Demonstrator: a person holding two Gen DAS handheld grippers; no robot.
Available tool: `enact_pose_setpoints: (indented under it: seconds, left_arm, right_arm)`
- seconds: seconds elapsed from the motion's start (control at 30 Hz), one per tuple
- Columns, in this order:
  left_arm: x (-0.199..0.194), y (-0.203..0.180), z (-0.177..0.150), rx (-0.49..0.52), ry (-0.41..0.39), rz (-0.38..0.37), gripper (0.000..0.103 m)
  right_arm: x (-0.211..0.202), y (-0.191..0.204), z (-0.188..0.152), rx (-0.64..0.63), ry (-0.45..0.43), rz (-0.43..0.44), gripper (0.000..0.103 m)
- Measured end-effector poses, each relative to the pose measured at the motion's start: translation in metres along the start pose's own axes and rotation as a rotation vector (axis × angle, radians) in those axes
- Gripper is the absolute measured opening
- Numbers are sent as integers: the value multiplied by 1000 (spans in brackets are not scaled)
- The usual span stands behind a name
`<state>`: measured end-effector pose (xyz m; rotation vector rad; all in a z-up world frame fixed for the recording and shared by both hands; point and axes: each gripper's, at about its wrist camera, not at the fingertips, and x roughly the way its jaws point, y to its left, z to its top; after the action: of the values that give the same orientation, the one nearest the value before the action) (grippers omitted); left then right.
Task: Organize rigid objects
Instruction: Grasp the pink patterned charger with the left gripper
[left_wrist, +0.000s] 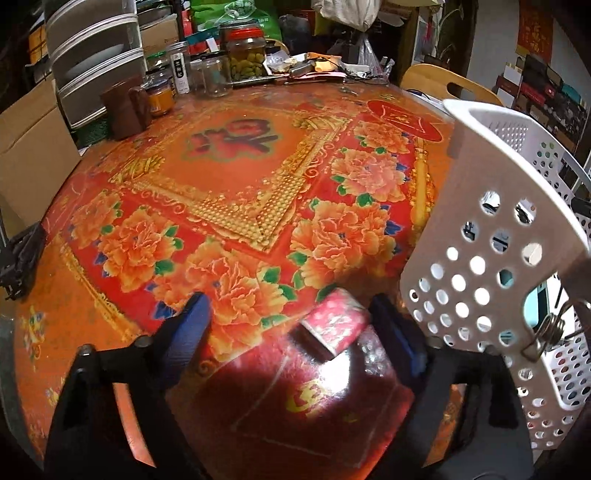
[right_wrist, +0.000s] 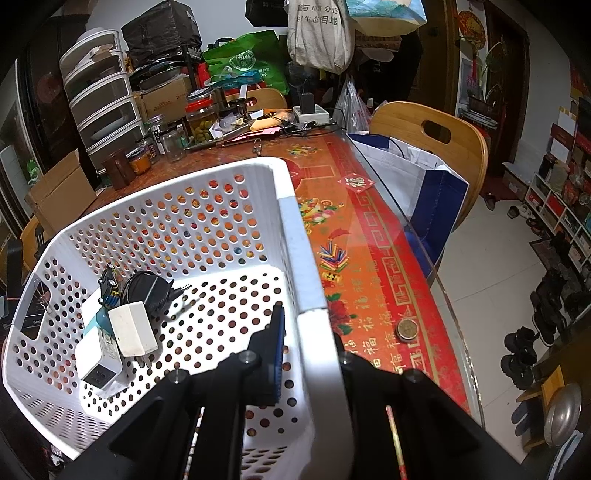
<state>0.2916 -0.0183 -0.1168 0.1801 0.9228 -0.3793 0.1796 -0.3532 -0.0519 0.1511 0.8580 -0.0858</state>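
Note:
In the left wrist view my left gripper (left_wrist: 291, 321) stands open over the flowered tablecloth. A dark red box (left_wrist: 317, 398) with a pink patterned top lies between its fingers, close to the right finger. The white perforated basket (left_wrist: 491, 266) stands just to the right. In the right wrist view my right gripper (right_wrist: 310, 332) is shut on the basket's right wall (right_wrist: 306, 266), one finger inside, one outside. Inside the basket lie a white charger (right_wrist: 133, 328), a white-and-teal adapter (right_wrist: 99, 362) and a black plug (right_wrist: 144, 288).
Jars (left_wrist: 247, 55), a brown mug (left_wrist: 125, 110) and a drawer tower (left_wrist: 92, 59) crowd the table's far side. A red envelope (left_wrist: 406, 118) lies near the basket. A coin (right_wrist: 406, 328) lies on the cloth right of the basket. A wooden chair (right_wrist: 436, 136) with a bag stands at the table's right edge.

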Motion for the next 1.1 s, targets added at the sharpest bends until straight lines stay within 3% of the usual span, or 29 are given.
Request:
enact_pose_setpoints:
  seconds: [0.2,0.27,0.33,0.53,0.7,0.77,1.1]
  left_arm:
    - [8,-9,-4,39,20,-2,65]
    - [7,-9,-5,35,16,-23,42]
    - [4,-11,-7,41,11,-23,34]
    - [-20,-9,-11,31,-68,105,34]
    - [-56,-3,-6,4,-132,364,34]
    - [-68,-3,-3,-11,-144,420,34]
    - [-117,-12,14,-86,-137,396,34]
  right_arm:
    - [0,-1,1,0,0,1,10]
    - [0,-1,0,0,1,-1,10]
    - [0,-1,0,0,1,-1,10]
    - [-1,-2,-1,-1,2,-2,10]
    - [0,-4,-1,-4,3,-4,10]
    - [0,-5,0,-3,3,-2,10]
    - [-1,-3,2,-6,1,4,10]
